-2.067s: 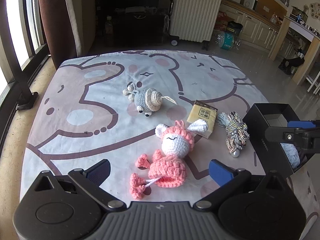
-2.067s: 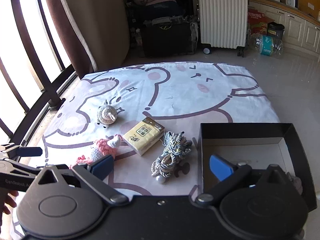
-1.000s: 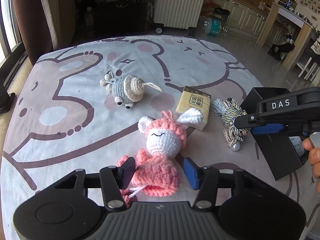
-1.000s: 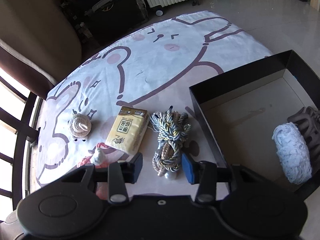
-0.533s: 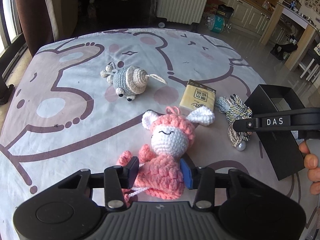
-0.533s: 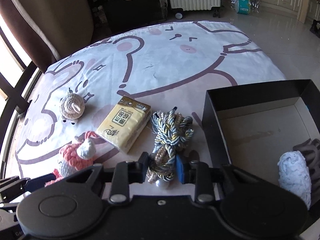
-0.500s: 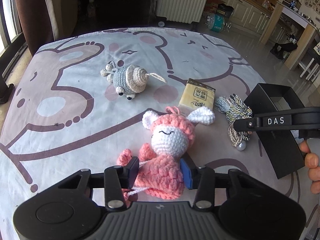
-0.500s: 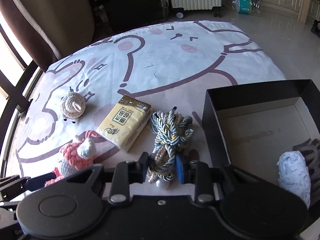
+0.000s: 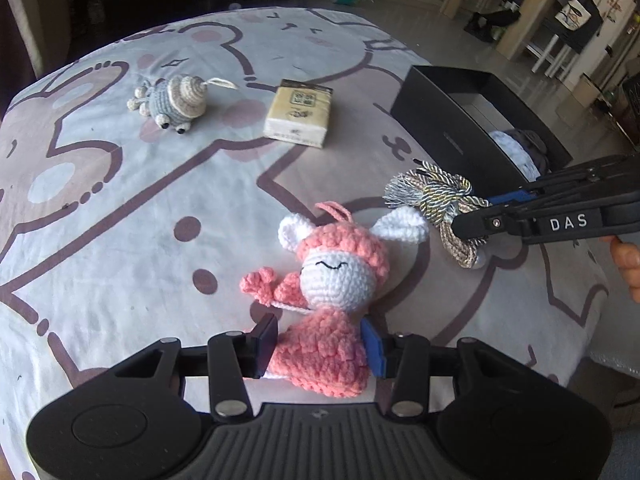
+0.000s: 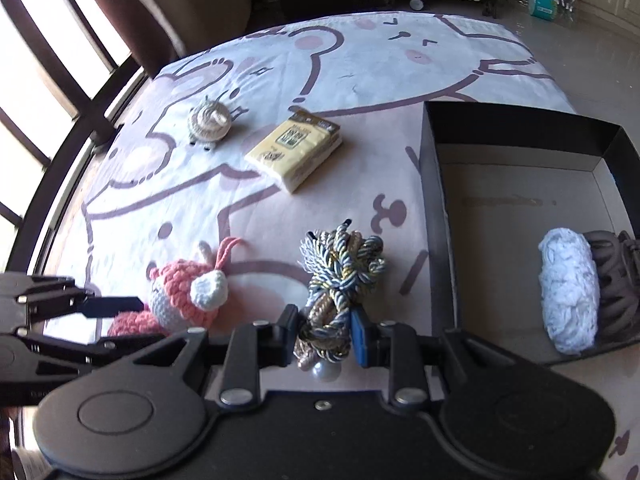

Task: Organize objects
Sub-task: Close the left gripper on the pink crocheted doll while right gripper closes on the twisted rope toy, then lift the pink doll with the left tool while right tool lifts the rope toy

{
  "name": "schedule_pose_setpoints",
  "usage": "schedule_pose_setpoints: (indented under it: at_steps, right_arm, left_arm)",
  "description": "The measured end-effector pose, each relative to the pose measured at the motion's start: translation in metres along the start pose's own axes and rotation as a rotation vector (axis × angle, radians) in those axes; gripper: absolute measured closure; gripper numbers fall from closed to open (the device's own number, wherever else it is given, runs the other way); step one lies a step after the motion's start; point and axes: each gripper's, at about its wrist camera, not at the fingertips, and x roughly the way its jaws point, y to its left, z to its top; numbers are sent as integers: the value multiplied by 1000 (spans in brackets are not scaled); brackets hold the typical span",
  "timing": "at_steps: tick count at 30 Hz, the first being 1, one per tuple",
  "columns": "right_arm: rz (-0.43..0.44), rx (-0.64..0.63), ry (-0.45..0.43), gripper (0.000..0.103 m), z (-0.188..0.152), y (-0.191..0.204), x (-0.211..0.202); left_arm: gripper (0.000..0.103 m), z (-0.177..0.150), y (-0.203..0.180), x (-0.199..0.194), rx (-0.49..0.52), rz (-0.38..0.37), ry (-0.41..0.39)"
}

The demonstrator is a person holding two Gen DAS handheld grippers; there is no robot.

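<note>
A pink crochet doll with a white face lies on the cartoon-print sheet. My left gripper has its blue pads pressing the doll's skirt from both sides, though its jaws are opening slightly. To the right, a braided blue-and-gold rope bundle sits between the pads of my right gripper, which is shut on its lower end. In the left wrist view that rope bundle sticks out past the right gripper's fingers. The black box stands just right of the rope.
A yellow tissue pack and a grey-and-beige crochet snail lie further back on the sheet. Inside the box are a white yarn bundle and a dark hair claw. A person's hand holds the right gripper.
Both grippers have narrowed onto their things, the left on the doll's skirt and the right on the rope. Doll and rope now sit further from the tissue pack, and both views have rolled.
</note>
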Motion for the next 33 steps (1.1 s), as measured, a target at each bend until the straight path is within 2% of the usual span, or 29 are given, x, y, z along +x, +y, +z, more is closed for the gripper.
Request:
schedule_pose_setpoints:
  at_steps: [5, 10, 14, 18, 22, 26, 33]
  right_arm:
    - [17, -54, 55, 74, -27, 0, -11]
    - [51, -12, 80, 74, -36, -5, -13]
    - [64, 8, 83, 74, -35, -9, -15]
    - [72, 20, 75, 74, -34, -10, -16]
    - [78, 25, 76, 74, -35, -14, -17]
    - [86, 48, 82, 71, -34, -20, -15]
    - [85, 91, 91, 68, -31, -29, -8]
  left_arm:
    - [54, 3, 5, -7, -42, -30, -12]
    - [54, 21, -1, -15, 6, -44, -32]
    - [58, 35, -14, 6, 161, -35, 108]
    - [65, 40, -16, 27, 236, -37, 250]
    - [68, 44, -15, 38, 231, -70, 324]
    - [70, 46, -11, 51, 166, -81, 356]
    - [70, 41, -10, 49, 79, -66, 316]
